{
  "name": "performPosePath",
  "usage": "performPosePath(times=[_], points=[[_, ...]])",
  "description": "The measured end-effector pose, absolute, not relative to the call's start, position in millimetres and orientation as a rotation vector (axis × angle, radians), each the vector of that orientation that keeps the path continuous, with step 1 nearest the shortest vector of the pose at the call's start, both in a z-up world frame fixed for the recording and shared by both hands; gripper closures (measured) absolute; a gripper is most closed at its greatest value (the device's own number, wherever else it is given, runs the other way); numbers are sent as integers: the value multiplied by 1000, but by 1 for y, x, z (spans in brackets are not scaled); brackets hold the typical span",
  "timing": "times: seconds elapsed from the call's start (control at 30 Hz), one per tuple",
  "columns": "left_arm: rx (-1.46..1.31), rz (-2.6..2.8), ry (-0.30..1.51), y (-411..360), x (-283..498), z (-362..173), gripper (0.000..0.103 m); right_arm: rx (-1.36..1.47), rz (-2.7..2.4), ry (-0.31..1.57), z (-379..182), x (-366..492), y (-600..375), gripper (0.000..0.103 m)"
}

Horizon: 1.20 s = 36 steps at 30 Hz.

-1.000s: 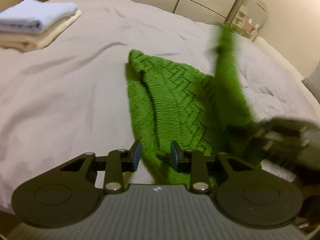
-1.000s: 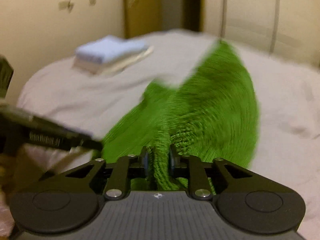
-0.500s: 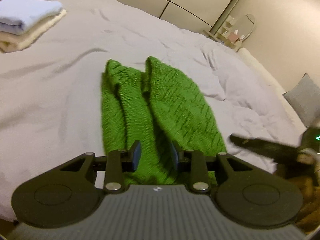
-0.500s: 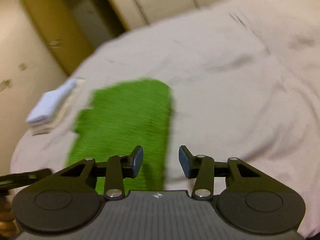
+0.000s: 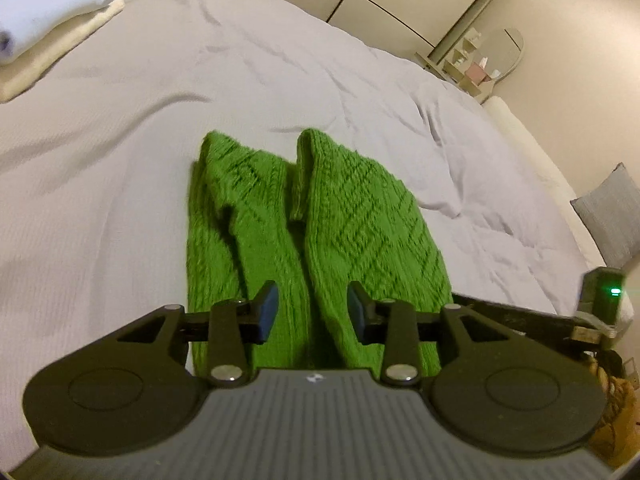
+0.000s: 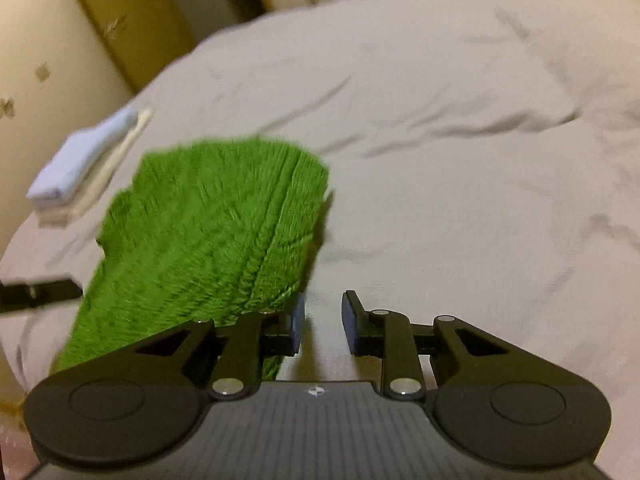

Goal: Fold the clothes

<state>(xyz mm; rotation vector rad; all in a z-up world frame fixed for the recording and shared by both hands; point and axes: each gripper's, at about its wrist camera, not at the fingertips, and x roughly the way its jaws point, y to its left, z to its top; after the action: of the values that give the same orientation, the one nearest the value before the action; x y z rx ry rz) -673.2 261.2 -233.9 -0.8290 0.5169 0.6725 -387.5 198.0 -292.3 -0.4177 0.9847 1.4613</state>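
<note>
A: The green knitted sweater point(image 5: 320, 240) lies on the bed point(image 5: 120, 184), folded into two long flaps side by side. The left gripper point(image 5: 312, 312) hovers over its near end, the jaws are opening, and the pads are not pressing the knit. What can go wrong from here?

B: The two flaps are not even, and the left one has a bump near the top. If the next fold is made like this, the bump stays inside and the packet becomes crooked. Also, the knit is loose, so a pad can catch only one layer and pull the fold open.

A: And the right gripper point(image 6: 323, 320)?

B: Its jaws are closing over bare sheet, with nothing between them. The sweater's edge is just beside its left finger; the right view is blurred, so possibly it touches.

A: What differs from one second ago?

B: Then the right gripper clamped the knit and held one side up in the air. Now this side lies flat and is released. The folded towels point(image 5: 44, 24) at the far corner did not move.
</note>
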Motion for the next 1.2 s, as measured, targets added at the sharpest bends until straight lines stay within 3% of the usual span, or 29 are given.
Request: performPosePath(times=[0.13,0.43,0.5,0.57,0.83,1.2], points=[[-782,674,537,281,-655,-237,66,-575,1547,850,-289,-420,219,77],[-874,610,515,336,-632,-266,64,-578,1534,901,-295,-402,230,77],[-891,573,501,339,-629,-269,70,-570,1525,915,-295,-397,231,77],[-887,547,500,338,-629,-268,90,-559,1519,934,-294,-395,233,77],[-812,573,470,345,-666,-228,92,-589,1601,887,-269,-424,241,84],[-843,632,532,354,-681,-246,91,-654,1595,857,-266,-454,255,84]])
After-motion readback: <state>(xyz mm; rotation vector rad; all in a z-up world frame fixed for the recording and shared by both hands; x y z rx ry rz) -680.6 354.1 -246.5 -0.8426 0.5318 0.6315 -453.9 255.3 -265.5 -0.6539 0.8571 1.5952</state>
